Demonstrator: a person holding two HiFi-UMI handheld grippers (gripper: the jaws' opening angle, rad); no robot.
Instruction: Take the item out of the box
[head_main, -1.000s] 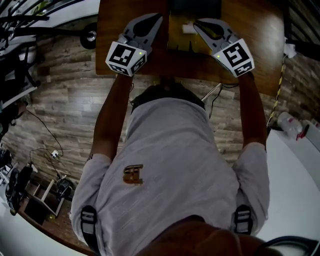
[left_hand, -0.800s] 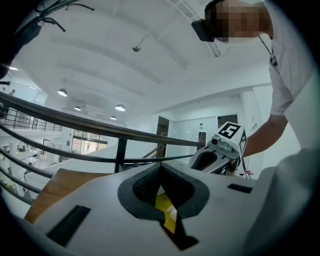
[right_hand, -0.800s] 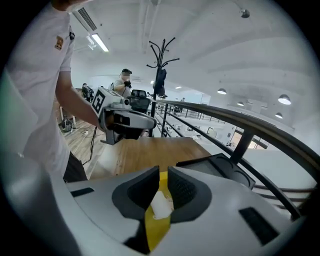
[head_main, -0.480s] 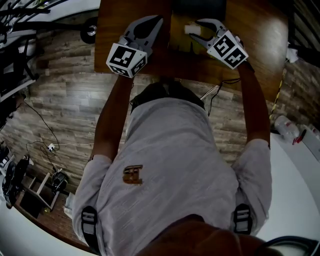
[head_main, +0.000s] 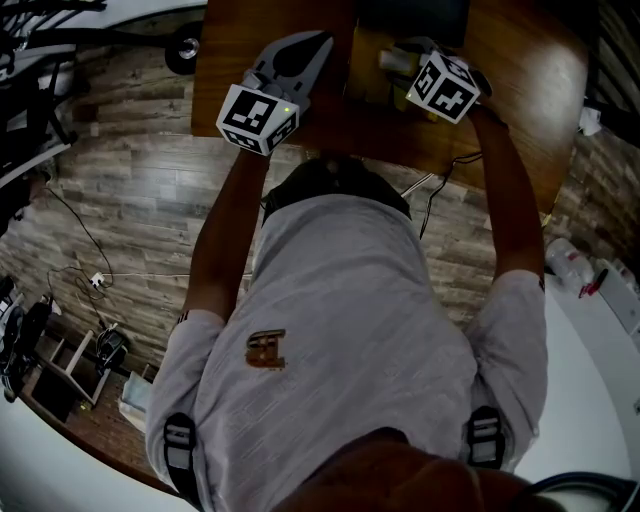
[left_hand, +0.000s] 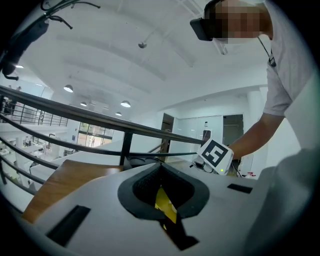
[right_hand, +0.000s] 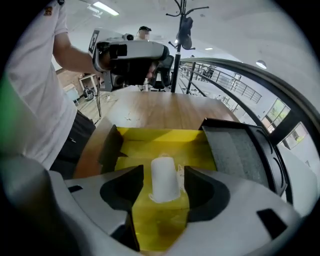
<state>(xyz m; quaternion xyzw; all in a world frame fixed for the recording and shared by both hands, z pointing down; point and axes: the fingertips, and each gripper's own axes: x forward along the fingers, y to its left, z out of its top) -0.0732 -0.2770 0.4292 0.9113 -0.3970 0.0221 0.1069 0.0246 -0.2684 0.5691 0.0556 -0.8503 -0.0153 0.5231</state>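
Observation:
An open box with a yellow inside (head_main: 372, 85) stands on the wooden table (head_main: 520, 70). In it a small white cylinder (right_hand: 164, 182) stands upright on the yellow floor (right_hand: 160, 145). My right gripper (right_hand: 163, 171) points down into the box. Its jaws are opening, with the cylinder between them and a gap on each side. In the head view the cylinder (head_main: 392, 60) shows just past the right gripper (head_main: 408, 62). My left gripper (head_main: 322, 40) rests left of the box, jaws together. A yellow sliver shows through its slit (left_hand: 161, 167).
The box's dark foam-lined lid (right_hand: 240, 150) lies open to the right of the yellow tray. A dark flap (right_hand: 110, 147) stands at its left. Cables (head_main: 435, 180) hang off the table's near edge, above a wood-plank floor (head_main: 120, 200).
The right gripper has swung left over the box and tipped down, and its jaws have spread around the white cylinder. The left gripper has stayed put.

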